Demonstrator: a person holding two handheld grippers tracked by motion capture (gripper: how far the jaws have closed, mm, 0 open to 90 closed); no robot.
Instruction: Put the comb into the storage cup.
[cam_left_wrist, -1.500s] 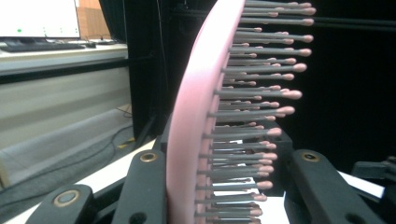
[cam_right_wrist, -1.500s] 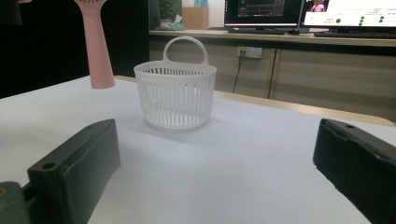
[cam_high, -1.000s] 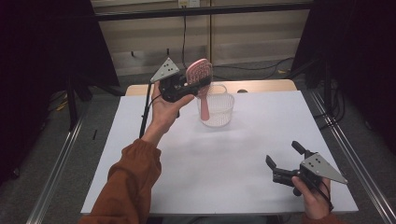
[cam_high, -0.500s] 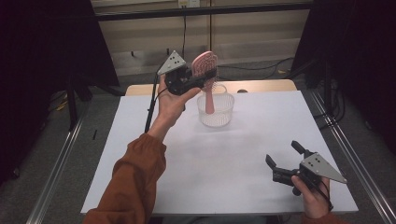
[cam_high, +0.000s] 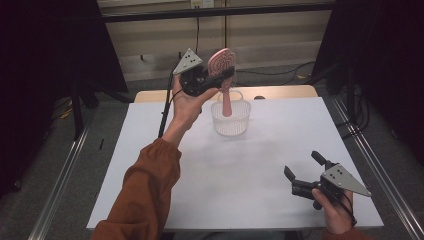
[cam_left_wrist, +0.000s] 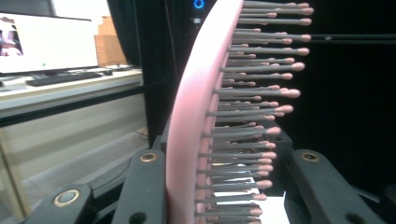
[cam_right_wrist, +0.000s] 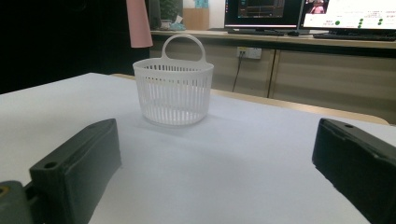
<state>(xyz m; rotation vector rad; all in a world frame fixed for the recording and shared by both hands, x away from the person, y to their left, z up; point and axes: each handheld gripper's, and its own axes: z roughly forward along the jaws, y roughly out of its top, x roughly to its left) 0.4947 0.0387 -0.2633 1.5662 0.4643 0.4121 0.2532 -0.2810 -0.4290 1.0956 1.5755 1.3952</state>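
While the left gripper (cam_high: 212, 80) clamps the pink hairbrush (cam_high: 222, 65) by its head above the white basket (cam_high: 230, 119) at twelve o'clock, its dangling handle could catch the rim and tip it; the right gripper (cam_high: 305, 175) rests released.

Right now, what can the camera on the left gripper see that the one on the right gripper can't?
The left gripper view shows the pink hairbrush's bristles close up, its head clamped between that gripper's jaws.

The right gripper view shows the white basket standing on the white table, framed by wide-open jaws.

Both catch the brush: its pink handle hangs above the basket. Both also show monitors on a desk behind.
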